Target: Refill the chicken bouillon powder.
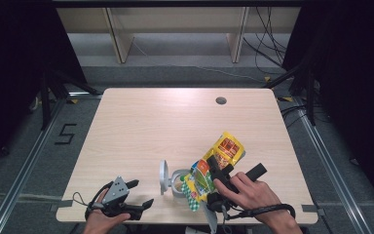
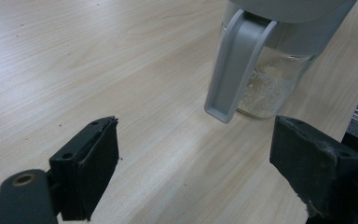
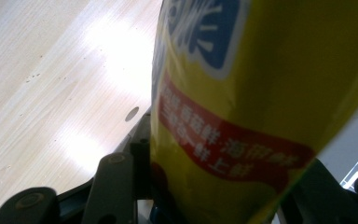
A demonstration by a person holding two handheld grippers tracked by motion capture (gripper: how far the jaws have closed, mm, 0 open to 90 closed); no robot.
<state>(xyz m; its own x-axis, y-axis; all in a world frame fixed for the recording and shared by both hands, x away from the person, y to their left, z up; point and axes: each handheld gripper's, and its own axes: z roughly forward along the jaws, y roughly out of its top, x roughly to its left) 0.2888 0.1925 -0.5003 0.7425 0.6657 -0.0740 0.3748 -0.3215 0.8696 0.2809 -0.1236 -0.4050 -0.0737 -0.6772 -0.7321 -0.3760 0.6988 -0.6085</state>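
High view is showing the right gripper (image 1: 213,171) clamping a crinkly yellow snack bag with red and green print (image 1: 213,168) near the front edge of the pale wooden table (image 1: 151,126). The person's right hand (image 1: 251,192) is wrapping around that gripper's black body, with a cable trailing back past the wrist. The bag is tilting, its upper yellow-and-red end sticking out ahead and to the right of the jaws, its lower green-and-white end hanging down just left of them, over the mouth of a clear glass jar with a grey plastic collar and flip-open lid (image 1: 175,179). The jar is standing just to the left of the right gripper, its round lid swung open on the far side from that gripper.

Right gripper view is showing the yellow bag (image 3: 261,93) pressing close between its jaws, with blurred red banner lettering running across it and the table (image 3: 51,93) lying off to the left.

The left gripper (image 1: 143,195) is resting near the table's front edge, held by the left hand (image 1: 102,219), with its jaws standing wide apart and holding nothing. Left gripper view is showing the jar (image 2: 270,70) ahead of the left gripper (image 2: 196,154) and slightly to the right, well clear of the jaws, with the grey lid hanging down its side and a pale crumbly layer sitting in the bottom of the glass.
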